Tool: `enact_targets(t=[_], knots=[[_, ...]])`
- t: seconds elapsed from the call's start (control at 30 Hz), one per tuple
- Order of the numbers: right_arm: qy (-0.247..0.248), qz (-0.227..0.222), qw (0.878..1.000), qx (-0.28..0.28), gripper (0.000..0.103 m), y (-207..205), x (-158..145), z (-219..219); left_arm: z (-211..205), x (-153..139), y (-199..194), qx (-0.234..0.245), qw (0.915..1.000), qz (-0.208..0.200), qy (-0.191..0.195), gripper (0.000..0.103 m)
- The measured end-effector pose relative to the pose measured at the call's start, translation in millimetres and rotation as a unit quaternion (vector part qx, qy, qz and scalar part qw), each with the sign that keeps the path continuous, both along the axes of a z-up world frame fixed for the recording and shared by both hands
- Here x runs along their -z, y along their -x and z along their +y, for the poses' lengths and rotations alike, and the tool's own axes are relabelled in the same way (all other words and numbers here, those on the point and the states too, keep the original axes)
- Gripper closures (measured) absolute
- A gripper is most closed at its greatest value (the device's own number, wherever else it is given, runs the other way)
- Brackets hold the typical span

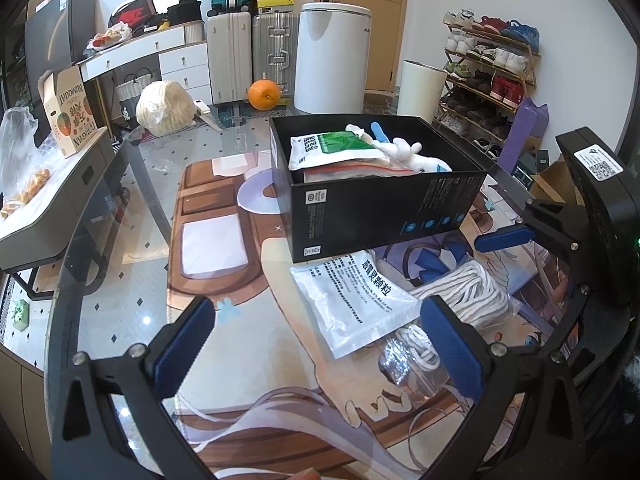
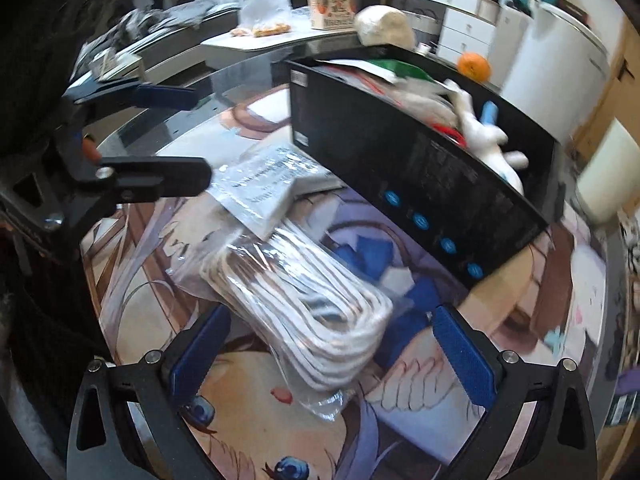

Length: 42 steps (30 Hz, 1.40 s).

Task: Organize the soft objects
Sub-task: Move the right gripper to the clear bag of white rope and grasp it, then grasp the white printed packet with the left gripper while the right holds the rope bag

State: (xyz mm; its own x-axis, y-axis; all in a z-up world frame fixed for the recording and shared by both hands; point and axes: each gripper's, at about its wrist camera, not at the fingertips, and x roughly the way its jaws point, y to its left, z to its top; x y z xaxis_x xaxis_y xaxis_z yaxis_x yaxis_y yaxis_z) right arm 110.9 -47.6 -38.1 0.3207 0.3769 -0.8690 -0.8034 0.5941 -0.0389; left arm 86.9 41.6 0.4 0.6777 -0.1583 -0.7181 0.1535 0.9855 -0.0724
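A black box (image 1: 376, 200) stands on the printed mat (image 1: 248, 344) and holds a green and white pouch (image 1: 332, 148) and a white plush toy (image 1: 408, 152). In front of it lie a white printed packet (image 1: 352, 300) and a clear bag of coiled white rope (image 2: 308, 300), the packet partly over the bag. My left gripper (image 1: 320, 344) is open, with the packet just ahead of its fingers. My right gripper (image 2: 332, 354) is open astride the near end of the rope bag. In the right wrist view the left gripper (image 2: 202, 138) sits at upper left, beside the packet (image 2: 272, 184).
The mat covers a round glass table (image 1: 132, 240). An orange fruit (image 1: 263, 95) and a white wrapped bundle (image 1: 166, 108) sit at its far edge. A grey side desk (image 1: 60, 184) with a cardboard box stands left; a shoe rack (image 1: 488, 76) stands right.
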Motion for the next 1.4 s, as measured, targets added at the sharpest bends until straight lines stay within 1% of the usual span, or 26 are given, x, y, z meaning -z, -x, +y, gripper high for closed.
enact_targets(t=[0.13, 0.33, 0.4, 0.43, 0.47, 0.5, 0.57, 0.6, 0.67, 0.77, 0.87, 1.13, 1.27, 1.4], knots=[[0.003, 0.005, 1.000, -0.027, 0.000, -1.9, 0.4, 11.5, 0.6, 2.1, -2.3, 0.000, 1.0000, 0.004, 0.000, 0.000], [-0.001, 0.026, 0.999, -0.042, 0.000, -7.2, 6.8, 21.1, 1.0, 4.9, -5.7, -0.002, 0.9999, 0.011, 0.000, 0.000], [-0.004, 0.030, 0.998, -0.046, 0.002, -6.7, 7.2, 22.8, 1.8, 4.9, -5.9, -0.004, 0.9999, 0.012, 0.001, 0.000], [-0.006, 0.029, 0.998, -0.049, 0.007, -6.0, 6.9, 23.4, 2.2, 4.8, -5.8, -0.004, 0.9999, 0.012, 0.002, 0.000], [-0.010, 0.026, 0.998, -0.054, 0.015, -3.7, 5.4, 23.3, 2.6, 4.7, -5.5, -0.005, 0.9999, 0.011, 0.002, 0.000], [-0.013, 0.024, 0.998, -0.061, 0.018, -0.4, 3.4, 23.0, 2.9, 4.5, -5.3, -0.005, 0.9999, 0.011, 0.002, 0.000], [-0.015, 0.021, 0.997, -0.070, 0.029, 5.4, 0.8, 22.1, 3.4, 4.6, -5.1, -0.006, 0.9999, 0.012, 0.002, 0.000], [-0.017, 0.021, 0.997, -0.072, 0.032, 7.9, -0.5, 21.3, 3.5, 4.6, -4.8, -0.007, 0.9999, 0.011, 0.002, 0.000], [-0.020, 0.020, 0.997, -0.078, 0.046, 12.7, -2.7, 18.4, 3.3, 4.3, -4.3, -0.008, 0.9999, 0.011, 0.001, 0.000], [-0.030, 0.018, 0.996, -0.082, 0.056, 17.7, -6.7, 11.7, 2.8, 2.9, -4.3, -0.010, 0.9999, 0.008, 0.003, 0.000], [-0.039, 0.014, 0.996, -0.077, 0.058, 22.6, -11.5, 3.2, 2.5, 0.1, -3.7, -0.011, 0.9999, 0.002, 0.007, 0.000], [-0.058, 0.007, 0.996, -0.060, 0.059, 35.6, -21.5, -22.5, 3.8, -2.9, -6.1, -0.020, 0.9996, 0.001, 0.022, 0.000], [-0.072, -0.001, 0.997, -0.035, 0.059, 35.4, -29.2, -39.8, 2.3, -2.8, -8.3, -0.022, 0.9994, 0.002, 0.027, 0.000], [-0.098, -0.028, 0.995, -0.003, 0.059, 34.1, -42.7, -57.1, -2.6, -1.2, -10.8, -0.018, 0.9994, 0.007, 0.029, 0.000]])
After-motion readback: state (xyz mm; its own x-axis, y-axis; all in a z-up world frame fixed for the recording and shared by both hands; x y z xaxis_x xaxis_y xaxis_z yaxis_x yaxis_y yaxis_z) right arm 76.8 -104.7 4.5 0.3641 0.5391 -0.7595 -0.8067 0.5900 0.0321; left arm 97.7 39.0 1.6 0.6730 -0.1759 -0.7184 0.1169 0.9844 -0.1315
